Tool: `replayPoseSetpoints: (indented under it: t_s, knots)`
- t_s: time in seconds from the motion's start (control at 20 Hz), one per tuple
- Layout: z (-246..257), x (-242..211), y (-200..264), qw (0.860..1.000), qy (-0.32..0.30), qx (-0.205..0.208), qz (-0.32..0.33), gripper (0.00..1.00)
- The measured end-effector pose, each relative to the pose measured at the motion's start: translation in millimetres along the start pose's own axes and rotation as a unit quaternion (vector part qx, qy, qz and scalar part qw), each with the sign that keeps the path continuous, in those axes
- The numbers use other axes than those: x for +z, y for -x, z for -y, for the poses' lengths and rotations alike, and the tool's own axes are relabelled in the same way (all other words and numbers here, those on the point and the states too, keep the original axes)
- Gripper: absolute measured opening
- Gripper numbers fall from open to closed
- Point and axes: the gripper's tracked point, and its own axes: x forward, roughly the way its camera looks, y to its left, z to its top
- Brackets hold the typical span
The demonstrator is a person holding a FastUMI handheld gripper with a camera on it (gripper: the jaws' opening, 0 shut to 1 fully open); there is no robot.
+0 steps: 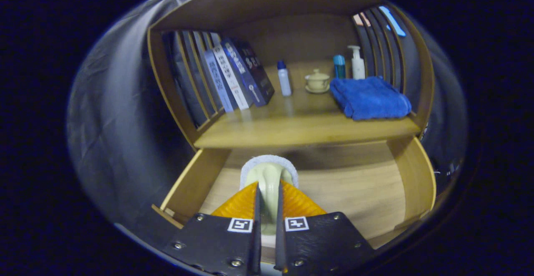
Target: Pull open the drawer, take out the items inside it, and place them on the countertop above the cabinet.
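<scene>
The wooden drawer (pixel 413 180) stands pulled open below the countertop (pixel 300 127). My gripper (pixel 267 190) is over the drawer's inside, shut on the pale handle of a brush-like item (pixel 269 169) with a white fluffy pad behind it. Both fingers press on the handle from either side. The item sits just ahead of my fingertips, near the drawer's back left. Whether it rests on the drawer floor or hangs above it, I cannot tell. The bare drawer floor (pixel 354 192) stretches to the right of the fingers.
On the countertop, a row of leaning books (pixel 235 75) stands at the left. A small white bottle (pixel 284 79), a lidded cup on a saucer (pixel 317 80), a teal bottle (pixel 339 66) and a pump bottle (pixel 357 62) stand at the back. A folded blue towel (pixel 369 97) lies at the right.
</scene>
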Motion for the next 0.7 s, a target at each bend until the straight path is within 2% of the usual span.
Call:
replayPoseSetpoints:
  t_s: [0.35, 0.5, 0.7]
  knots:
    - [5.5, 83.4, 22.5, 0.994, 0.031, -0.013, 0.104, 0.14]
    - [14.4, 112.2, 10.3, 0.992, 0.026, -0.030, 0.122, 0.14]
    - [31.0, 130.1, -28.2, 0.991, 0.017, -0.058, 0.122, 0.14]
